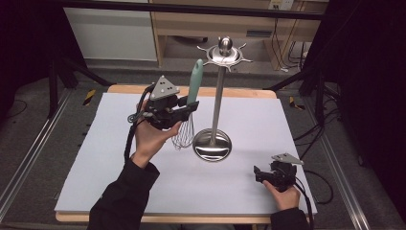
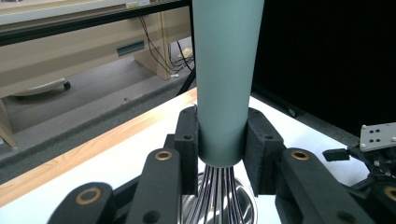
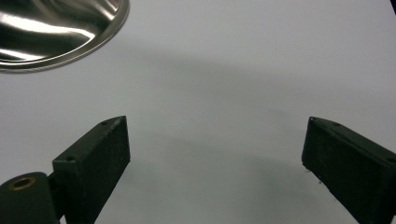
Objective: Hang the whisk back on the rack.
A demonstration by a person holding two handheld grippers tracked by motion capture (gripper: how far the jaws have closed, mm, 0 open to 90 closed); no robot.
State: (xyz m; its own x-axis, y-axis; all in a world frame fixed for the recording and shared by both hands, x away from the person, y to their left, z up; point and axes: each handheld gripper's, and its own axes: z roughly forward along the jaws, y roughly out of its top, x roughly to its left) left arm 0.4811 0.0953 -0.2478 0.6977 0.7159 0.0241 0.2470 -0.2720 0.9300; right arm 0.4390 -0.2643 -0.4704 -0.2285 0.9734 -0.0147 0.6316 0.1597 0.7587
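Nearest to us, at the lower right of the high view, our right hand-held gripper [image 1: 259, 173] rests low over the white surface [image 1: 119, 158] with its jaws standing wide and nothing between them; in its own view we see bare surface ahead and the rim of a shiny base at the upper left of the frame. Further in, left of centre in the high view, our left hand-held gripper [image 1: 184, 109] is clamped on the whisk [image 1: 190, 108], which stands nearly upright with its teal handle pointing up and its wire loops hanging just above the surface. In the left gripper view the two black pads [image 2: 188, 149] press on the handle's lower end, just above where the wires come out. We judge the whisk to be light. The handle looks smooth and tapered, wider toward the top, so it could slip downward through the pads if the grip loosens, and a hold low on the handle, as here, keeps the top-heavy length free to swing. The wires are springy and thin, a poor place to grab; they would flex and slide. Just to the right of the whisk stands the steel utensil stand [image 1: 218, 96], a thin post on a round mirror-bright base with hooked arms under a knob at the top. It looks stiff, though a knock could tip it.
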